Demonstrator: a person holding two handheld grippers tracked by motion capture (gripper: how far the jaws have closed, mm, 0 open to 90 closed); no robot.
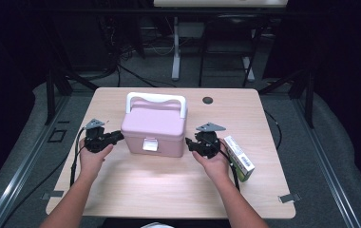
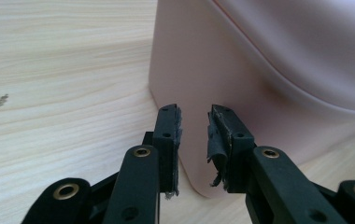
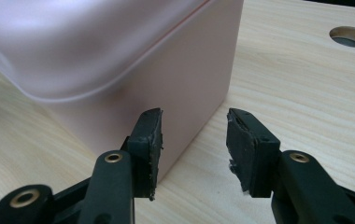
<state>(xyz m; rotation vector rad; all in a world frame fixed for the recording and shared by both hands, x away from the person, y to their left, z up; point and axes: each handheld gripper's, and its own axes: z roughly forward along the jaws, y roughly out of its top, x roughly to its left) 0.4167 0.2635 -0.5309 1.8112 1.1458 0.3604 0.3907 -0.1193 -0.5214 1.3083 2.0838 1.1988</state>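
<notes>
Nearest you, your forearms come in from six o'clock, each hand carrying a gripper to a lower front corner of the pink box [image 1: 154,127], apparently to brace or shift it from both flanks. The left gripper [image 1: 117,137] at nine o'clock of the box has its jaws part-open and narrow, straddling the corner edge without pressing. The right gripper [image 1: 188,142] at three o'clock gapes wider (nothing gripped). The box sits mid-table [image 1: 136,190], handle toward twelve; a green carton [image 1: 239,157] lies beyond your right hand.
</notes>
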